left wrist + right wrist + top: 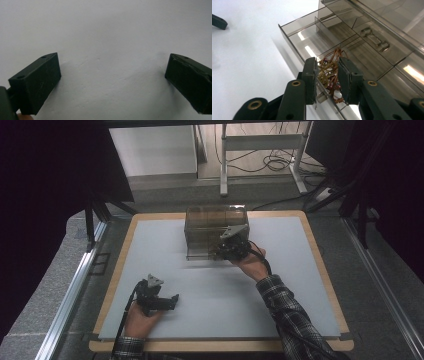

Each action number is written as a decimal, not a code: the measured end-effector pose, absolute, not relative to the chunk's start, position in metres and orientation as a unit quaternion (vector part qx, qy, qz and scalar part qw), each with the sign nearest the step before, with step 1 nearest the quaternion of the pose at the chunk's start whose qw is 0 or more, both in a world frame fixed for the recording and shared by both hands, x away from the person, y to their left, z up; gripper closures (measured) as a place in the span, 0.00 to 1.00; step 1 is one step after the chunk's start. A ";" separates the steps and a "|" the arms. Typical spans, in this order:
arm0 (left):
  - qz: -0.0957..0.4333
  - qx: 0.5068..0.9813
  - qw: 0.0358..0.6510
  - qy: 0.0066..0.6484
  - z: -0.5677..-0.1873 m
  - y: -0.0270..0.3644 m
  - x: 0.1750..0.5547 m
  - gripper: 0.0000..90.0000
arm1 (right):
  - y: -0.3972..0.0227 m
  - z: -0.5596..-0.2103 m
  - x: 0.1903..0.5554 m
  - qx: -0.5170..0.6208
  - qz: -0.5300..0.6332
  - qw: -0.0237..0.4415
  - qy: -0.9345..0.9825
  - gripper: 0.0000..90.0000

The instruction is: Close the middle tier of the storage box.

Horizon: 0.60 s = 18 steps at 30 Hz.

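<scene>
- The right tongs are closed on a tangled bundle of rubber bands; the bundle sits between the 2 black pads and seems squeezed from both sides.
- The bundle hangs just above the front wall of an open drawer of a smoky transparent organizer box. The tongs are directly over this drawer, near its front corner.
- Beyond the tongs, the drawer shows thin dividers and several compartments. I cannot tell over which compartment the bundle is.
- In the high view, the right tongs are at the front face of the box, and the hand covers the lower right part of it.
- The left tongs are open, with nothing between the 2 jaws, only the bare white bench.
- In the high view, the left tongs rest low on the bench, well apart from the box and from the right tongs.
- The bands are thin and mixed together, brown, yellow and reddish; how many there are is hard to make out.
- The lower end of the bundle is partly hidden behind the pads.
</scene>
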<state>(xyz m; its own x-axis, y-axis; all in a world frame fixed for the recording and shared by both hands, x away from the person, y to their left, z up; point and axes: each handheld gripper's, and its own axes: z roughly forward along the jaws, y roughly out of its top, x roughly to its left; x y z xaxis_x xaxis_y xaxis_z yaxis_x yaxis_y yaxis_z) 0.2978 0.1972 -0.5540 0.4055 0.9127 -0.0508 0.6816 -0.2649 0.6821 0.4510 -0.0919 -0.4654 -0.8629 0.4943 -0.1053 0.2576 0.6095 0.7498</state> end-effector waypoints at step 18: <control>0.180 0.774 0.321 0.515 -0.554 0.197 0.298 0.01 | -0.100 -0.475 0.435 0.201 0.392 0.148 0.886 0.68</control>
